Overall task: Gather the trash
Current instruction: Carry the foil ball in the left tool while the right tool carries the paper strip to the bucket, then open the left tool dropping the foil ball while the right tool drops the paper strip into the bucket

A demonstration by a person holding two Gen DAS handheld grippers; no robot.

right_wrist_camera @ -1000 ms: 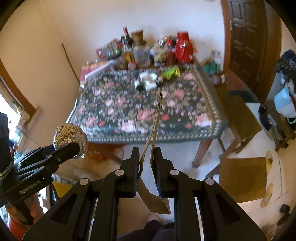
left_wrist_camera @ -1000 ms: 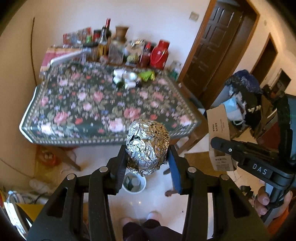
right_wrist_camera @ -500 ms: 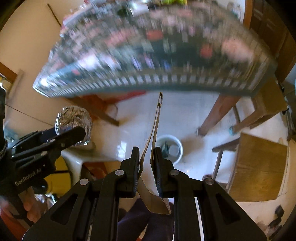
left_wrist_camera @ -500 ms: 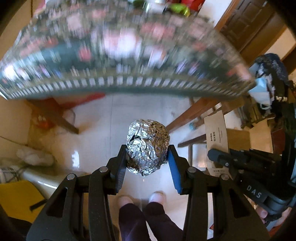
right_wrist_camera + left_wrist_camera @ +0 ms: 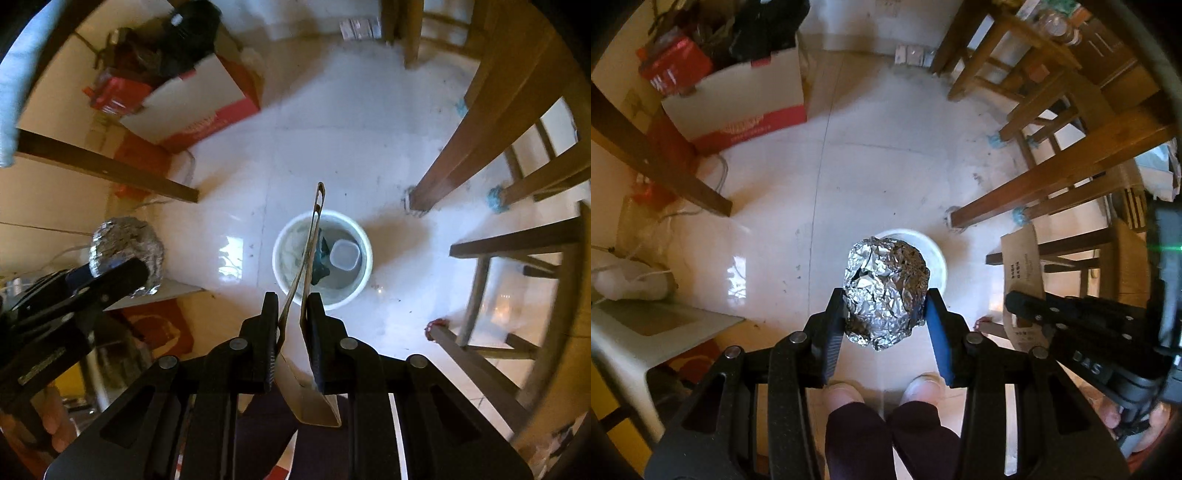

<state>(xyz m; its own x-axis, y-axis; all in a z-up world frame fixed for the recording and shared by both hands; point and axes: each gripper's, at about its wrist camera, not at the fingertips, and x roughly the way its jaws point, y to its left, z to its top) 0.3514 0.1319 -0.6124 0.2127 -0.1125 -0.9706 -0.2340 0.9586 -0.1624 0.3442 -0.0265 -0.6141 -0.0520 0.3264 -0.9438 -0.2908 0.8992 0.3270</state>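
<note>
**Both claws loaded above the white bucket**

My left claw (image 5: pixel 885 314) is pinching a crumpled ball of silver aluminium foil (image 5: pixel 885 290), one pad pressed into each side of it. In the left wrist view the ball hangs in front of the round white plastic bucket (image 5: pixel 938 258) on the pale tiled floor (image 5: pixel 879 147), covering most of its opening.

My right claw (image 5: pixel 292 314) is nearly pressed together on a flattened brown cardboard sleeve (image 5: pixel 310 254), which sticks out forward from between the pads, its far tip over the bucket's rim.

The right wrist view looks straight into the bucket: a small clear plastic tub (image 5: pixel 344 254) lies inside, beside a dark teal scrap (image 5: pixel 322 258) (what it is, I cannot tell).

Farther off on the floor stands an open red-and-white cardboard box (image 5: pixel 738 107) with dark things in it, between wooden worktop legs (image 5: pixel 1034 181).
</note>
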